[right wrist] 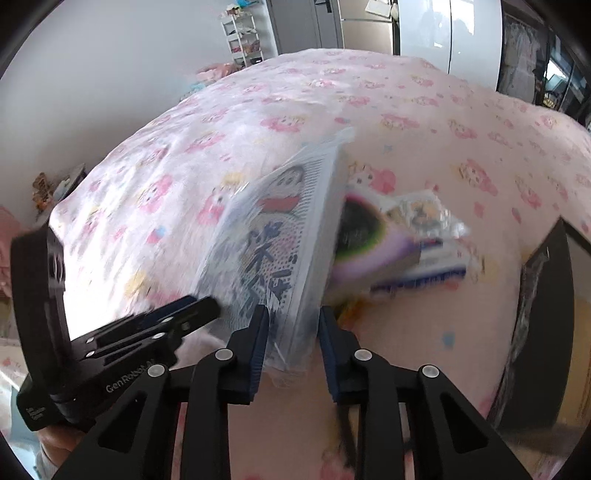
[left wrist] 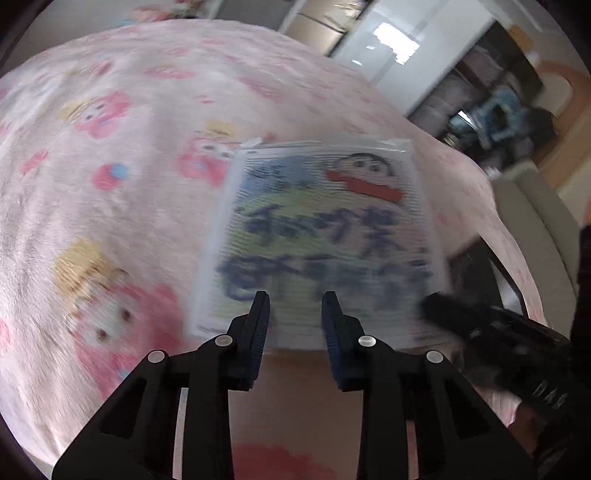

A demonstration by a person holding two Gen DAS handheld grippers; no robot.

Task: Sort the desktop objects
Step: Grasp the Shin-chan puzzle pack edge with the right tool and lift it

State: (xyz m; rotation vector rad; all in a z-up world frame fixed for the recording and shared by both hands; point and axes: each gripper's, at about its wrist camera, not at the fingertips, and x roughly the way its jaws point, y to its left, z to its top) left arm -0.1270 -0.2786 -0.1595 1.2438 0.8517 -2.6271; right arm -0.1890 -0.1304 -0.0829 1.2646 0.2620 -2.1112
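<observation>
Right gripper (right wrist: 291, 325): nearest item in the right wrist view. Jaws drawn in close, one on each side of the near edge of the wrapped cartoon board (right wrist: 280, 243), which stands tilted on edge between them; the blue pads sit at the wrapping, though blur keeps actual contact from being confirmed.

Left gripper (left wrist: 295, 308): in its own view the jaws stand partly apart, the tips lying over the near edge of the board's picture face (left wrist: 317, 236). Whether the pads press on anything cannot be told. Seen from the right wrist, the same tool (right wrist: 199, 306) reaches in from the left, its tips at the board's left edge.

Wrapped cartoon board: flat, in clear plastic, printed with a cartoon child in red and large blue characters. It lies near the front edge of the bed, between the two grippers.

Purple-and-black box (right wrist: 362, 240): just behind the board's right side, blurred.

Blue-edged packet (right wrist: 424, 258): beside the box, under a clear crinkled wrapper (right wrist: 428, 214).

Pink patterned bedspread (right wrist: 461, 110): carries all the above and stretches away behind them.

White shelf rack (right wrist: 243, 33): against the far wall, beyond the bed.
</observation>
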